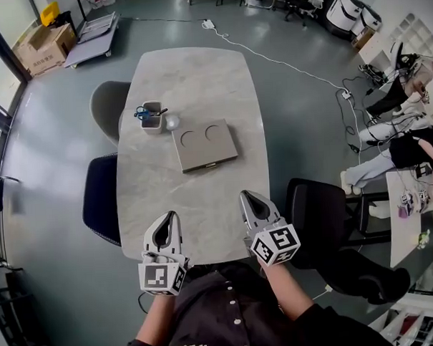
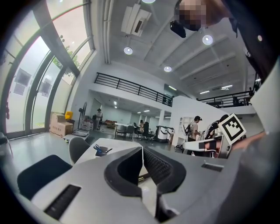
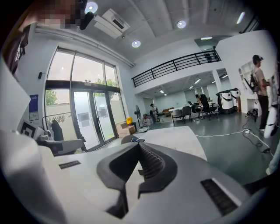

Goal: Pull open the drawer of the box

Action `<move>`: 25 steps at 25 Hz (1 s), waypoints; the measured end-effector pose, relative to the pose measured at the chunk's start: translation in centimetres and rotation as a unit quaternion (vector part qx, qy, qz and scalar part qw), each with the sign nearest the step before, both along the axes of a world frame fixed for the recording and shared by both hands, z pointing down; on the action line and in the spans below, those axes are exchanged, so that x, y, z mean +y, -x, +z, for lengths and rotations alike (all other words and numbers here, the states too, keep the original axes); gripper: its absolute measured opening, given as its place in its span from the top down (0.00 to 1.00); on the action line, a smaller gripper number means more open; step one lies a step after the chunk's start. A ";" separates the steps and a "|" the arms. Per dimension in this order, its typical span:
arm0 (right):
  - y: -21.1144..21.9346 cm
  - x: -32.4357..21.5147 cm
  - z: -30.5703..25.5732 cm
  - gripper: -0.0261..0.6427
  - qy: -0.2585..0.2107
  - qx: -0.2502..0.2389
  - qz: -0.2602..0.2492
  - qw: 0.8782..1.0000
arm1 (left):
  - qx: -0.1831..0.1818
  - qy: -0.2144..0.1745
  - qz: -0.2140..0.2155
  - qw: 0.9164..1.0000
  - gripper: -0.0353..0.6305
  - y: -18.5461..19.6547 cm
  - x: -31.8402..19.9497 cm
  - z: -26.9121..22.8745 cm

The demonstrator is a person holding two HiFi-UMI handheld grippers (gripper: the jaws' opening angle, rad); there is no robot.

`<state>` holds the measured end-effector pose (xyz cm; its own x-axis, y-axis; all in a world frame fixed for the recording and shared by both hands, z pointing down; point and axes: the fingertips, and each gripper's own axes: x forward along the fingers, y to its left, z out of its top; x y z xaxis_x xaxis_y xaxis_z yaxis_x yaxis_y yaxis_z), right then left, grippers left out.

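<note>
"Head view first: where does the box (image 1: 205, 143) lie?"

"Flat on the table (image 1: 198, 76), about halfway along it and nearer the right edge than the left. Its lid carries two half-round marks. A small pull (image 1: 210, 164) shows on the side that faces the near edge, and the outline is one plain square, so the drawer looks pushed in."

"And the two grippers?"

"Both are held low over the near edge, well apart from the box and touching nothing. The left gripper (image 1: 169, 216) is over the near left corner and the right gripper (image 1: 244, 196) over the near right corner, both pointing up the table. In the left gripper view the jaws meet at the tip with nothing between them. The right gripper view shows the same: jaws together and empty."

"Anything else on the table?"

"A cup (image 1: 152, 118) stands near the left edge, just beyond the far left corner of the box, with blue-handled scissors (image 1: 144, 112) in it. A small round clear thing (image 1: 173, 122) sits just beside the cup; what it is cannot be told."

"Around the table?"

"A grey chair (image 1: 107, 107) and a dark blue chair (image 1: 99, 200) stand at the left edge, and a black chair (image 1: 320, 213) stands by the near right corner."
</note>
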<state>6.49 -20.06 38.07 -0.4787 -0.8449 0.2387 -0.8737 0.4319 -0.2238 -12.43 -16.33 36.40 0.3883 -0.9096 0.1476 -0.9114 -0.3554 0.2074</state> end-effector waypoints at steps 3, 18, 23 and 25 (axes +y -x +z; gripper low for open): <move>-0.1 -0.9 1.3 0.97 0.013 0.003 -0.008 1.000 | 0.001 0.009 -0.004 1.000 0.92 -0.7 -0.3 0.5; 1.7 -8.1 13.4 0.96 0.100 0.035 -0.019 0.994 | 0.012 0.070 -0.003 0.998 0.92 -2.2 -3.3 7.8; 2.5 -10.2 18.4 0.96 0.131 0.046 -0.019 0.990 | 0.017 0.100 -0.002 0.995 0.92 -2.5 -4.1 11.4; 2.7 -10.9 20.2 0.96 0.141 0.053 -0.017 0.989 | 0.019 0.103 -0.006 0.994 0.92 -2.5 -4.4 12.6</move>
<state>3.75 -30.92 58.30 -0.4654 -0.7222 0.5117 -0.8848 0.3947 -0.2477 -9.98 -20.72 49.04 0.3864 -0.8662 0.3169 -0.9056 -0.2911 0.3085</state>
